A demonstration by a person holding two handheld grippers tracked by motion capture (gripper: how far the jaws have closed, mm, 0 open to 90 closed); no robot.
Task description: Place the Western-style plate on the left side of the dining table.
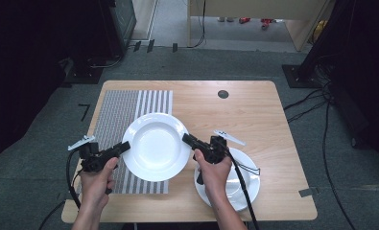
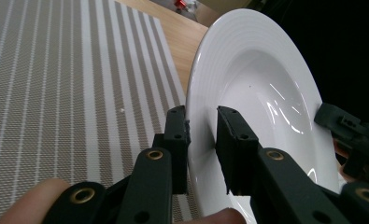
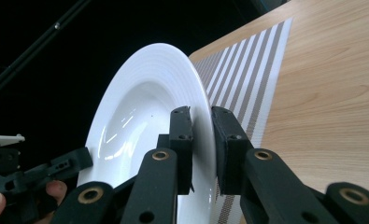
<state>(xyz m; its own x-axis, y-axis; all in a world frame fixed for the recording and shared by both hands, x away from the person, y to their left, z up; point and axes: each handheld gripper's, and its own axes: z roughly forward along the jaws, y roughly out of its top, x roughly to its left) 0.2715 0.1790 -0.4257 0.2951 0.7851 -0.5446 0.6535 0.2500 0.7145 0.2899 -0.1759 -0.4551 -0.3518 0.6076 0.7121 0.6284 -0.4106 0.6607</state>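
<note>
While both grippers, left gripper (image 1: 125,145) and right gripper (image 1: 185,138), clamp opposite rims of the deep white plate (image 1: 156,146) at frame centre over the striped placemat (image 1: 115,115), they should keep it level, moving together

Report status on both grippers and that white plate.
Left gripper and right gripper both shut on opposite rims of the deep white plate. Plate over the striped placemat. Second plate sits under the right hand, clear of the load.
</note>
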